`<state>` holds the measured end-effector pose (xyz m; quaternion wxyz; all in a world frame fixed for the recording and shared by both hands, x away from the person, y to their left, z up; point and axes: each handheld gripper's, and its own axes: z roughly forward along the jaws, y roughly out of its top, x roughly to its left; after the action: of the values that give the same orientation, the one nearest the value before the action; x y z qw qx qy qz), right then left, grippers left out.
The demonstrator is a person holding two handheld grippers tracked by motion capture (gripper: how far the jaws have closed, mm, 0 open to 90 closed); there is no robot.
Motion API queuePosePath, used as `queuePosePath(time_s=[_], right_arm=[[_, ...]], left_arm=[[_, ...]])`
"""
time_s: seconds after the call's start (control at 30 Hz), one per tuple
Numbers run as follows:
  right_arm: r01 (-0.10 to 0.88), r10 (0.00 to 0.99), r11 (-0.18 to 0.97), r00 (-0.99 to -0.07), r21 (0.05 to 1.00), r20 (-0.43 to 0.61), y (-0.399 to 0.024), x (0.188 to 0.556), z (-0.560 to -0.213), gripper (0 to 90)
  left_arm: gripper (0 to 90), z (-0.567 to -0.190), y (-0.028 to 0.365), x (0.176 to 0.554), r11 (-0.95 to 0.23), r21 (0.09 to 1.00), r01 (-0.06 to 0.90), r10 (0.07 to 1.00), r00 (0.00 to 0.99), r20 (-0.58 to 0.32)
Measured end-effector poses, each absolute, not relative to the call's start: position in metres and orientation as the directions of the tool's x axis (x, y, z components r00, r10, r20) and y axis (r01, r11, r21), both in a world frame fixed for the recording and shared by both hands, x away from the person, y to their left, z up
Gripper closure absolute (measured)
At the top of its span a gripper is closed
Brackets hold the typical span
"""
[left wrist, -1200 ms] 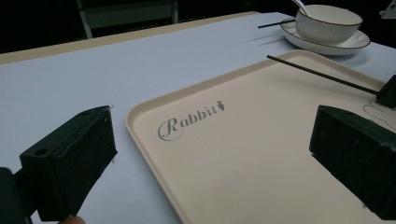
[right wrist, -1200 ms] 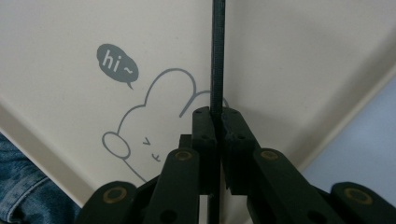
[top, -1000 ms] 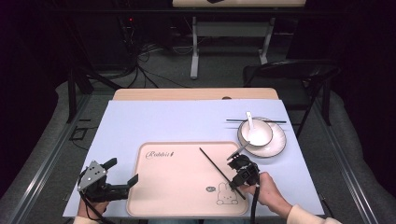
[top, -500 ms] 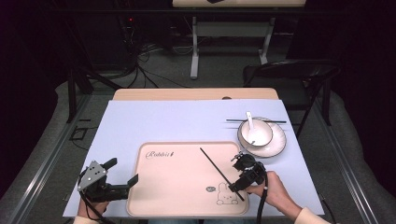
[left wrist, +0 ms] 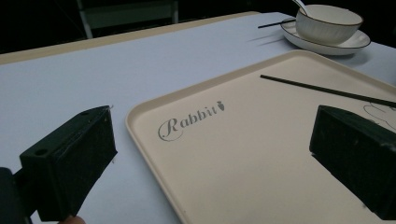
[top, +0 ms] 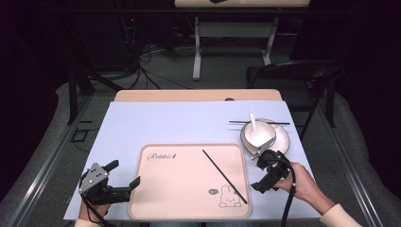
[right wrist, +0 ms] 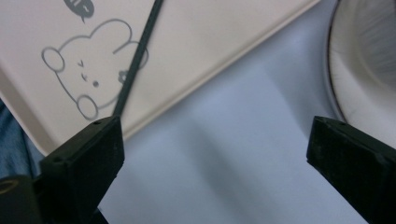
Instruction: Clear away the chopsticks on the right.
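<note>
The chopstick [top: 225, 176] lies loose on the pink tray [top: 156, 208], running diagonally from near the tray's middle down to the rabbit drawing [top: 229, 197] at its near right corner. It sits just to the left of the right gripper [top: 261, 173], apart from it. A second ago that gripper was clamped on the chopstick's lower end over the tray; since then its jaws have just been opening, and they now stand wide with nothing between them. In the right gripper view the chopstick [right wrist: 137, 56] crosses the rabbit drawing [right wrist: 91, 77] and passes out of sight behind the left-hand jaw, while bare blue table cover [right wrist: 224, 154] shows between the jaws. The gripper has also pulled off the tray, to the strip of cover between the tray's right edge and the bowl's plate [top: 283, 139].

I take this as the first chopstick delivered and released, so that part of the job looks done. Beyond the gripper, farther away and a little to its right, the white bowl [top: 257, 135] sits on its plate with a spoon [top: 254, 124] in it. A thin dark line behind the bowl is probably the second chopstick [top: 239, 122], though it is too fine here to be sure. If so, it would be the next thing to fetch.

The left gripper [top: 124, 178] rests at the tray's near left corner, well away from the chopstick, jaws wide and empty.
</note>
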<state>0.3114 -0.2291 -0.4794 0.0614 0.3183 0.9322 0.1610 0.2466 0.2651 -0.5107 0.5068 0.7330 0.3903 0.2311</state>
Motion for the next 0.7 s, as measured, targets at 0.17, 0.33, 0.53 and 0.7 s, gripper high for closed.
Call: queuePosePath(time_s=[0.17, 0.33, 0.53, 0.7], right_arm=[[0.527, 0.574, 0.791, -0.815, 0.311, -0.078, -0.251, 0.319, -0.465, 0.0], [0.497, 0.548, 0.812, -0.830, 0.306, -0.106, -0.273, 0.330, -0.455, 0.0], [0.461, 0.524, 0.828, -0.838, 0.318, -0.150, -0.298, 0.347, -0.438, 0.0], [0.429, 0.488, 0.851, -0.859, 0.304, -0.153, -0.311, 0.363, -0.431, 0.0]], left_arm=[[0.1, -0.511, 0.265, 0.247, -0.181, 0.923, 0.339, 0.806, 0.589, -0.058], [0.1, -0.511, 0.265, 0.247, -0.182, 0.923, 0.339, 0.806, 0.589, -0.058], [0.1, -0.511, 0.265, 0.247, -0.183, 0.923, 0.339, 0.806, 0.589, -0.057], [0.1, -0.511, 0.265, 0.248, -0.185, 0.922, 0.339, 0.805, 0.591, -0.055]])
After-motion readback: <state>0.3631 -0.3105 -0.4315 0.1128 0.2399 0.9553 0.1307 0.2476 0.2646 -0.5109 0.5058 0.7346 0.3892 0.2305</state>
